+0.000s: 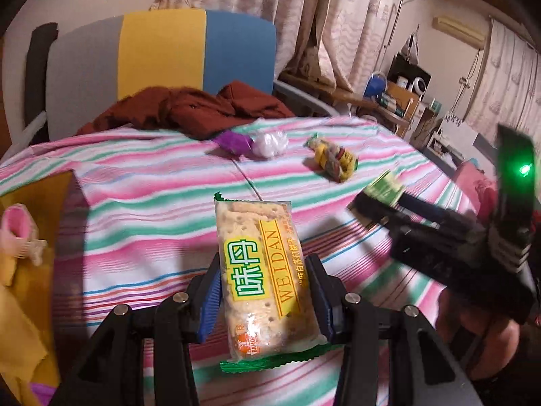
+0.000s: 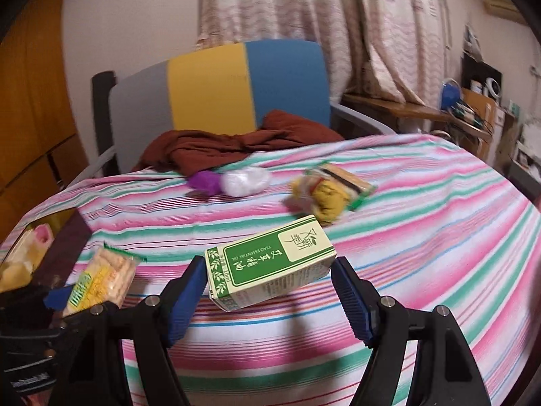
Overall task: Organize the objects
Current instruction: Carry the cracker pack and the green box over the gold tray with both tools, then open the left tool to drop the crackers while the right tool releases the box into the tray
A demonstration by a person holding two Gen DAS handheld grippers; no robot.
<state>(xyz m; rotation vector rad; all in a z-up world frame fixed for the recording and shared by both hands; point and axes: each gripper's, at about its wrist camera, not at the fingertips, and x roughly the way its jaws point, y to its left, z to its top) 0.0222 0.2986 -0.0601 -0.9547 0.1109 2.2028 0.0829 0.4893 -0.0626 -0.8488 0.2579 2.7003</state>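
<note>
Left tongs (image 1: 263, 291): we find them clamped on a WEIDAN cracker packet (image 1: 260, 280), blue pads pressed to both long sides, packet raised above the striped tablecloth (image 1: 142, 203).

Right tongs (image 2: 268, 291): we find the jaws spread wide, a green-and-cream essential oil box (image 2: 270, 264) between them. The left pad sits at the box's corner, the right pad stands clear of it; whether the box rests on the cloth or hangs just above it, we cannot tell.

Table, covered in pink, green and white stripes, bearing farther back:
- a crumpled yellow snack wrapper (image 2: 324, 193), just beyond the box;
- a white plastic wad (image 2: 245, 181), touching a purple wrapper (image 2: 203, 181) on its left;
- a rust-brown cloth (image 2: 216, 150), heaped at the far edge.

At the table's left edge we note a container (image 1: 37, 203) with yellow and pink items inside.

Behind the table: a chair (image 2: 216, 91) with grey, yellow and blue back panels, and patterned curtains (image 2: 304, 6).
</note>
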